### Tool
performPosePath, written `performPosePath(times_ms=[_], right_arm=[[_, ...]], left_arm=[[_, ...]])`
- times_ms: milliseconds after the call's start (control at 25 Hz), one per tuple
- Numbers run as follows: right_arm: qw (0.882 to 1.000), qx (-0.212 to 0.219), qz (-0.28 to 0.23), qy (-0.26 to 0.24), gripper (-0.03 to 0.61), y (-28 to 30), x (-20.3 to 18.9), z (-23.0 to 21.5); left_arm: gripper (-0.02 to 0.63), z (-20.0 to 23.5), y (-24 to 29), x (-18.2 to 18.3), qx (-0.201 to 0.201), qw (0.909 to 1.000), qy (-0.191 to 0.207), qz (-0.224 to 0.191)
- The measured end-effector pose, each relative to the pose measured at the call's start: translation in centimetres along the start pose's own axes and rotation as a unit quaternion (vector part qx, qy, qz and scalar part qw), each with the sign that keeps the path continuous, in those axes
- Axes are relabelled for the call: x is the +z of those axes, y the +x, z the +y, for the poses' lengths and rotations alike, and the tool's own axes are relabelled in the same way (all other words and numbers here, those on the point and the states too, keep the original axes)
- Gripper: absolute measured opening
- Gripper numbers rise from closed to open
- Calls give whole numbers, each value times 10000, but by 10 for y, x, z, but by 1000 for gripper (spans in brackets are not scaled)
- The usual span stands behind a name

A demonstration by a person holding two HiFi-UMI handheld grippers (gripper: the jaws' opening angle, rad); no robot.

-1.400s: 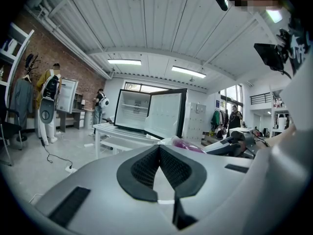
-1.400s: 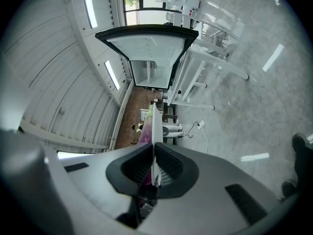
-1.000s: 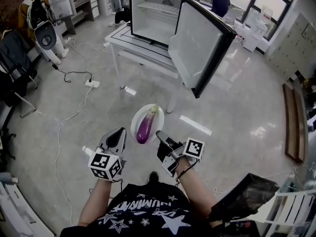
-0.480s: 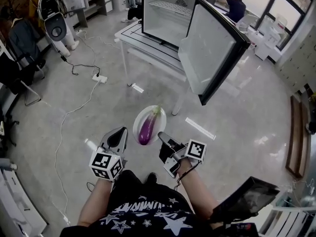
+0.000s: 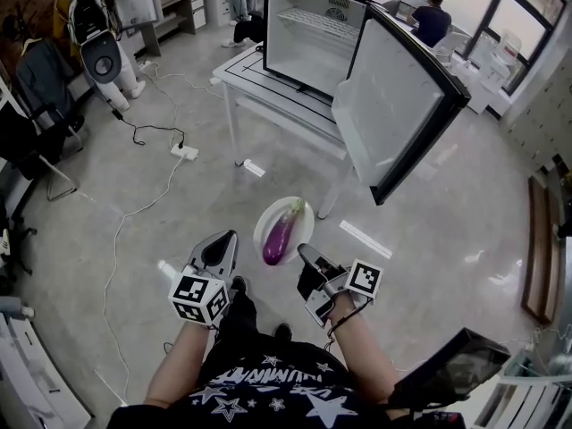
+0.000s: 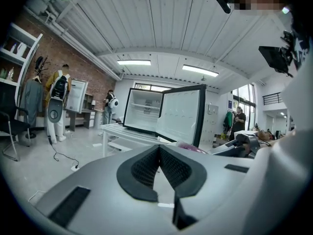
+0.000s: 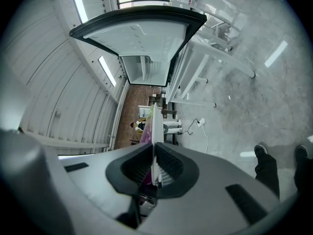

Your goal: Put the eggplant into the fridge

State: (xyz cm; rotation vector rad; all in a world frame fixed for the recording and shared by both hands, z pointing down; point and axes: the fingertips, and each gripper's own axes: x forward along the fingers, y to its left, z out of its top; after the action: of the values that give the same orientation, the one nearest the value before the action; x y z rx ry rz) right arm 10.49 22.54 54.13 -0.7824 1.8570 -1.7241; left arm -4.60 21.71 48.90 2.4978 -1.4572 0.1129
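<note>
A purple eggplant (image 5: 280,236) lies on a small white plate (image 5: 265,221) held above the floor in front of me. My right gripper (image 5: 307,256) is shut on the plate's near right rim; in the right gripper view the plate's edge (image 7: 156,124) runs between the jaws with the eggplant (image 7: 146,134) behind it. My left gripper (image 5: 225,243) hangs just left of the plate, shut and empty, its pads (image 6: 146,166) meeting at the tip. The fridge (image 5: 308,32) stands open on a white table (image 5: 259,86) ahead, its door (image 5: 398,105) swung out to the right.
Cables and a power strip (image 5: 185,152) lie on the floor to the left. A white robot (image 5: 100,56) and a chair (image 5: 36,141) stand far left. People are at the back. A dark screen (image 5: 451,374) sits low on the right.
I have stepped closer to the fridge and table. The plate with the eggplant stays in my right gripper's hold; both grippers keep their places relative to me.
</note>
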Motion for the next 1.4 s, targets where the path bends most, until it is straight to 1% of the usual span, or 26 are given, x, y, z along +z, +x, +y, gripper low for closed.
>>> performPosePath(times_ms=[400, 640, 840, 1080, 1240, 1400], right_arm=[[9992, -193, -344, 0, 20, 44, 39, -1], [9987, -296, -425, 38, 20, 91, 64, -7], [9982, -282, -530, 59, 20, 134, 84, -3], [9975, -308, -630, 43, 20, 177, 94, -1], [9962, -375, -766, 154, 20, 204, 96, -6], [9957, -358, -837, 144, 20, 239, 98, -3]], left_arm=[[9, 34, 68, 26, -535, 9985, 55, 98], [9, 74, 106, 37, -639, 9979, 16, 115], [9, 115, 129, 51, -645, 9979, -18, 105], [9, 154, 149, 65, -771, 9970, 1, 99], [9, 180, 157, 70, -823, 9966, 31, 87], [9, 211, 163, 73, -859, 9962, -29, 123]])
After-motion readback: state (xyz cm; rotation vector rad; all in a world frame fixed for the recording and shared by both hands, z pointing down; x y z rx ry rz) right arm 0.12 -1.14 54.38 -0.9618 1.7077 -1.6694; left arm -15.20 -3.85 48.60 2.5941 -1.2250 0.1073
